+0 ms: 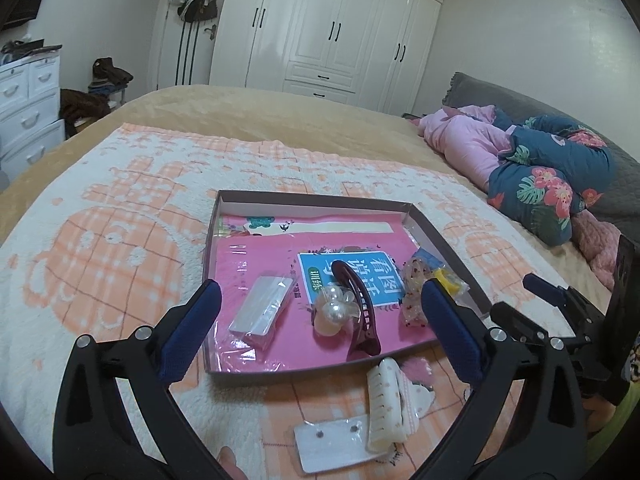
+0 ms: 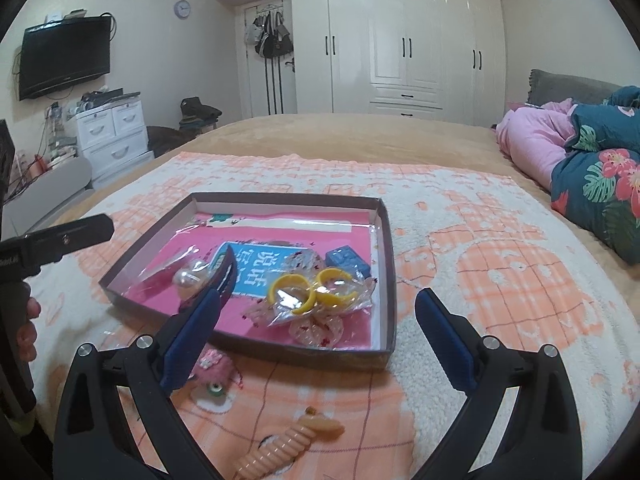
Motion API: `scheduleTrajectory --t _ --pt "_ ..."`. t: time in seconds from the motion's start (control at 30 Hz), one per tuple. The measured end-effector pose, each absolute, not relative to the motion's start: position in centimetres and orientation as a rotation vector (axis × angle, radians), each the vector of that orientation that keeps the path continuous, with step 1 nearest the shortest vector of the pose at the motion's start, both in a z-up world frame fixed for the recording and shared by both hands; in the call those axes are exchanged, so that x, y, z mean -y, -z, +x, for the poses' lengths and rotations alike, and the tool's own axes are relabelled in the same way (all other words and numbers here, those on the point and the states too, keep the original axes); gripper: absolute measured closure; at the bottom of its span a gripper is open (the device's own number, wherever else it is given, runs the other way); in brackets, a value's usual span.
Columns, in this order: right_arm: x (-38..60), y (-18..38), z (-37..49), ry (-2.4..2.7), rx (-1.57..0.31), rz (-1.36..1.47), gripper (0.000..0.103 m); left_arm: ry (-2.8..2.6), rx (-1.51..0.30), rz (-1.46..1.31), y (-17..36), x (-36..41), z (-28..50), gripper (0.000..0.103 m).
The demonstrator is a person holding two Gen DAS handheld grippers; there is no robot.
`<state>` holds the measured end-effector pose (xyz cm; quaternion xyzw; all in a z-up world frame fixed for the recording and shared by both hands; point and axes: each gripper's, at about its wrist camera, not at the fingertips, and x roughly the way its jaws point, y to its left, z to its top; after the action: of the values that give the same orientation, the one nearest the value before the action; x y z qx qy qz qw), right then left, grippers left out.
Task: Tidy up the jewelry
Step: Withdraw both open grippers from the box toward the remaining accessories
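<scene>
A shallow cardboard tray [image 1: 436, 232] is lying on the peach-and-white blanket [image 1: 120, 208] that is covering the near part of the bed, and most of the jewelry is sitting inside it on a pink printed sheet. A dark maroon hair clip [image 1: 362, 308] is resting near the tray's front edge with a pearl flower clip [image 1: 332, 308] touching its left side, and a small clear packet [image 1: 262, 312] is lying towards the front left corner. Two yellow rings [image 2: 312, 288] in crinkled wrapping are sitting towards the tray's right side, with a blue block [image 2: 347, 263] behind them. Outside the tray, just in front of its front edge, a white claw clip [image 1: 386, 404] is lying partly over a white earring card [image 1: 336, 440], with a pink fluffy piece [image 2: 212, 368] beside it, and a peach ridged clip [image 2: 292, 438] is lying closer to the bed's near edge.

The left gripper [image 1: 320, 320] is hovering over the tray's front edge with its jaws spread wide and nothing between them. The right gripper [image 2: 316, 332] is likewise standing wide and empty over the tray's front right part.

Beyond the blanket a tan bedspread [image 1: 280, 116] is running back to white wardrobes [image 2: 408, 40]; a pink and floral quilt [image 1: 532, 168] is bunched at the bed's right edge. The near end of the peach clip is cut off by the picture's edge.
</scene>
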<state>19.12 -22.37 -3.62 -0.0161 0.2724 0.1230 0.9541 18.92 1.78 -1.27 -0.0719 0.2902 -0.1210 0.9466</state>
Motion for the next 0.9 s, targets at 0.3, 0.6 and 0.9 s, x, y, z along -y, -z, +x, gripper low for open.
scheduleTrajectory --t 0.3,0.6,0.9 --pt "21.6 3.9 16.8 -0.278 -0.557 -0.056 0.008 0.260 -0.585 -0.151 1.0 -1.5 17.6 0.012" --pt "21.3 4.3 15.0 -0.294 -0.571 -0.075 0.008 0.266 -0.589 -0.139 1.2 -1.3 16.3 0.012" --pt "21.4 5.0 13.5 -0.295 -0.592 -0.085 0.008 0.276 -0.589 -0.120 1.5 -1.0 14.9 0.012"
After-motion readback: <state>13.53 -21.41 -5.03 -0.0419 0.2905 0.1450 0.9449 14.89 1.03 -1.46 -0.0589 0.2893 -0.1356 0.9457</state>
